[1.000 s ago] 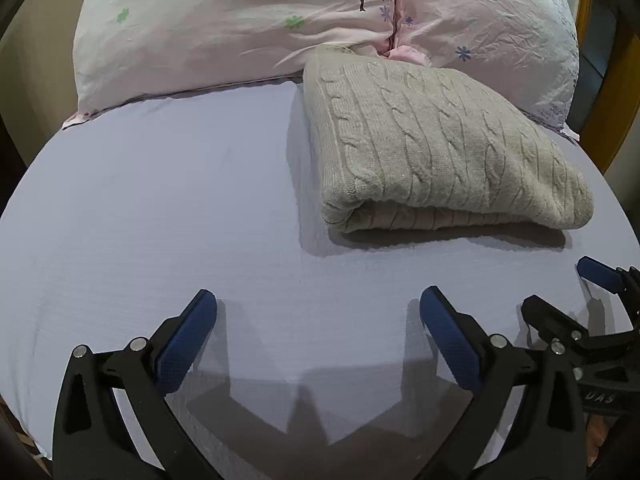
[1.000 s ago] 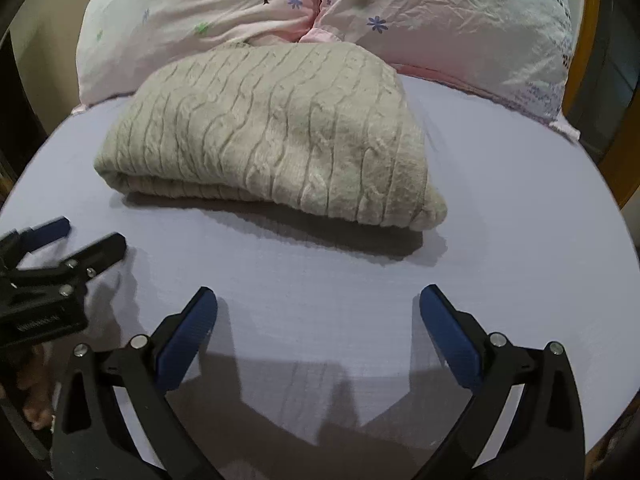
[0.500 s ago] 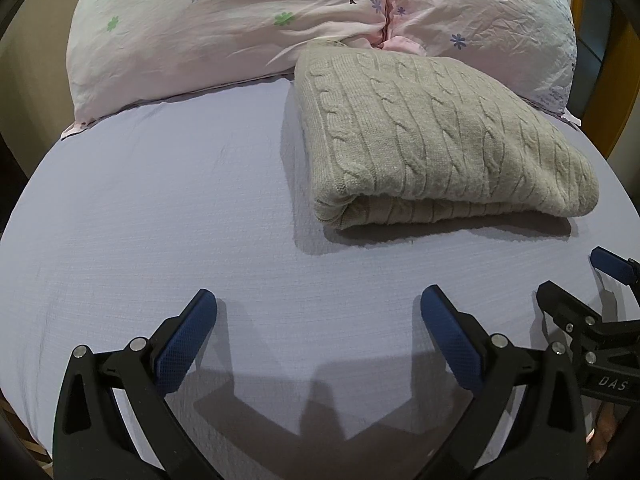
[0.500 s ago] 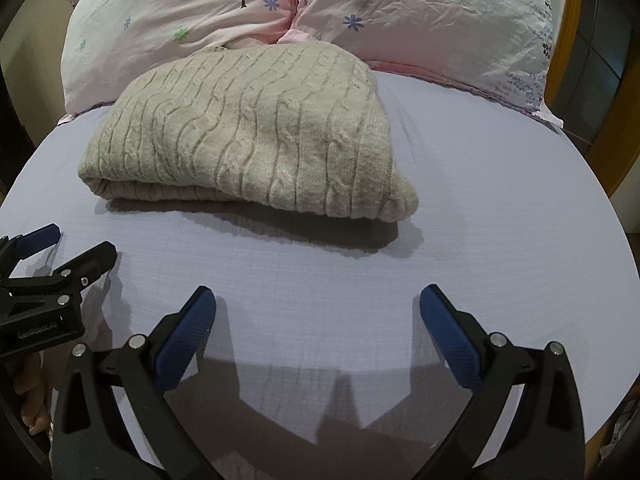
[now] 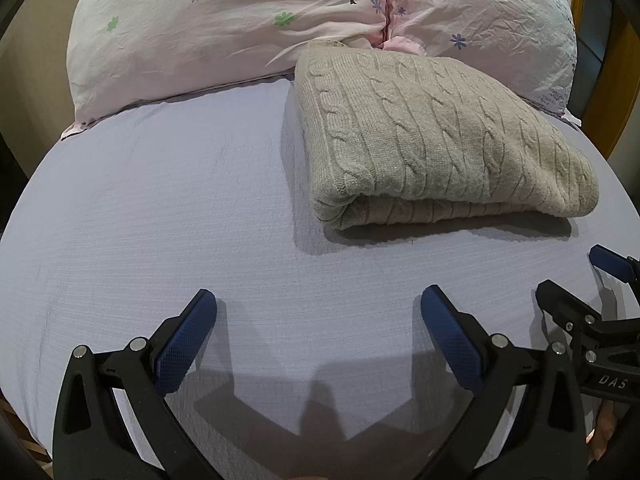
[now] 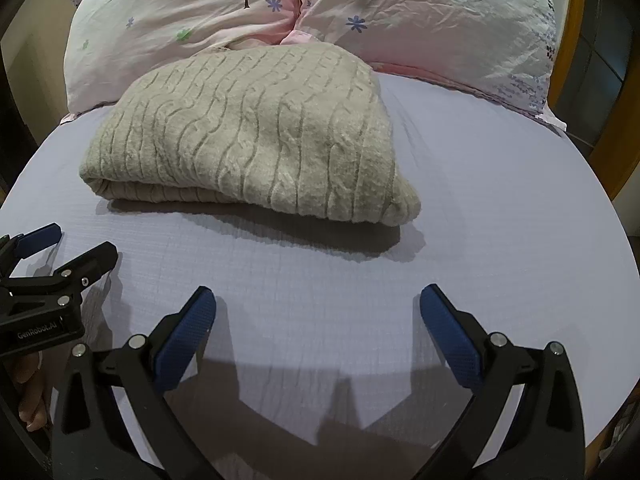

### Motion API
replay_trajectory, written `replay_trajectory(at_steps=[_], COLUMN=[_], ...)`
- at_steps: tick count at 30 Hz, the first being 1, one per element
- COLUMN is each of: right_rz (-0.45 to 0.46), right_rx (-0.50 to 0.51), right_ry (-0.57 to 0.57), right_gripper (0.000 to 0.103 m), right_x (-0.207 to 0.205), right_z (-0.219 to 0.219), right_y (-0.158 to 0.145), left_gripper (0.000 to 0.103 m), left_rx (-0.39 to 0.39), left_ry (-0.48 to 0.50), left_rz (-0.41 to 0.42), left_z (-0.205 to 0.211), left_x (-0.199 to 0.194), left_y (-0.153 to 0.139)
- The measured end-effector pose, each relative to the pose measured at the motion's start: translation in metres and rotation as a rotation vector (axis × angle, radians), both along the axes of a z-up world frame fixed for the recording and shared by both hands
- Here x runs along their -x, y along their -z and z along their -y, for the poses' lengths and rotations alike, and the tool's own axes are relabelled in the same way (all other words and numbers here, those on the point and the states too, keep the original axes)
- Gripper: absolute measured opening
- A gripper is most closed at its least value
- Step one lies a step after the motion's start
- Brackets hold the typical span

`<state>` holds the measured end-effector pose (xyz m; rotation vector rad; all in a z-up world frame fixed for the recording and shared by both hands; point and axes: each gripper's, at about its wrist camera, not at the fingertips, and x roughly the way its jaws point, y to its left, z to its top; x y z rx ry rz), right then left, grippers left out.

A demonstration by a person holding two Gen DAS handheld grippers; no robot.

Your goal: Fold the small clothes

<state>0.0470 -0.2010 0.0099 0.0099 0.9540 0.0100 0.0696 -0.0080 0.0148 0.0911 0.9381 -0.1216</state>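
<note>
Sweater [image 5: 440, 136] lies folded on the bed sheet [image 5: 160, 208], its far edge against the pillows [image 5: 240, 20]. Left tongs [image 5: 318, 320] and right tongs [image 6: 318, 318] both released, hovering near. Risk: snagging one knit layer would undo the fold.

Folded sweater [image 5: 440, 136] on sheet [image 5: 160, 220]; left tongs [image 5: 318, 334] spread.

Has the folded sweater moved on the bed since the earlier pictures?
No. The sweater still touches the pillows at the same seam; only the cameras shifted slightly. Both tools stay open, apart from it.
</note>
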Motion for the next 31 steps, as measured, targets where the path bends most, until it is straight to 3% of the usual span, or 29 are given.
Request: replay_trajectory(at_steps=[31], right_rz=[0.002], right_rx=[0.000], right_ry=[0.001], right_gripper=[0.101], right_x=[-0.0004], right_z=[-0.0004], right_y=[0.0005], left_gripper=[0.102], left_rx=[0.000], left_ry=[-0.006], left_rz=[0.005], left_z=[-0.0003], left_x=[0.0006], left_y=[-0.0003])
